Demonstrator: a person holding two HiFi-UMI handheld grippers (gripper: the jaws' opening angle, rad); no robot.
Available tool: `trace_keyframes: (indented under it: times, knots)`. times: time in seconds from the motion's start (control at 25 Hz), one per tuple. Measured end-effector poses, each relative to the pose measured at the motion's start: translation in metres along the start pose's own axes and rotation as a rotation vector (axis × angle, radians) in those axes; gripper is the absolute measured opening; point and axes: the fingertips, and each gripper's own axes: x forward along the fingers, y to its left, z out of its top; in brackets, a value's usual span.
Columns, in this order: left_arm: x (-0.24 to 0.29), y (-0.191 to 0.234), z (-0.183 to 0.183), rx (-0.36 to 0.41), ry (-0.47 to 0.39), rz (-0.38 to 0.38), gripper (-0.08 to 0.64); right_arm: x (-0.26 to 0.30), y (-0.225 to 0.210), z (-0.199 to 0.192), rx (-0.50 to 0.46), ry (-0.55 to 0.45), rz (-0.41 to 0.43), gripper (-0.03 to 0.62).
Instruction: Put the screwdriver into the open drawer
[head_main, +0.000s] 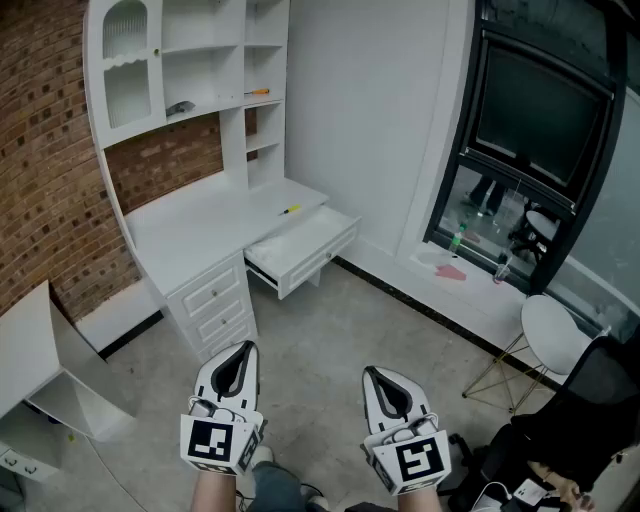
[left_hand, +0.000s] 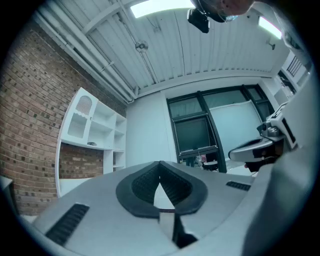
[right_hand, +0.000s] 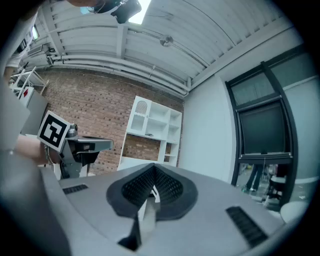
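Note:
A small yellow screwdriver (head_main: 290, 210) lies on the white desk top (head_main: 200, 225), just behind the open drawer (head_main: 302, 250), which sticks out toward the room. Both grippers are far from the desk, low in the head view and over the floor. My left gripper (head_main: 242, 349) is shut with nothing in it, its pads meeting at the tip (left_hand: 160, 164). The right gripper (head_main: 371, 373) is also shut and empty, its pads together (right_hand: 152, 168). Both point toward the desk and the window wall.
A white hutch (head_main: 185, 70) stands on the desk, with an orange-handled tool (head_main: 258, 92) on one shelf. A white cabinet (head_main: 50, 365) is at the left. A round white stool (head_main: 555, 335) and a black chair (head_main: 590, 400) stand at the right. Bottles (head_main: 457, 240) sit on the window ledge.

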Motion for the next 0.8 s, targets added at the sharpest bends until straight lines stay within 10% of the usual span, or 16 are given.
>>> trace_keyframes:
  times: [0.4, 0.8]
  knots:
    - [0.074, 0.025, -0.032, -0.039, 0.027, 0.006, 0.012, 0.061, -0.034, -0.020, 0.011, 0.077, 0.016, 0.009]
    - [0.213, 0.150, -0.064, -0.063, 0.043, 0.045, 0.012, 0.244, -0.070, -0.027, -0.014, 0.083, 0.035, 0.011]
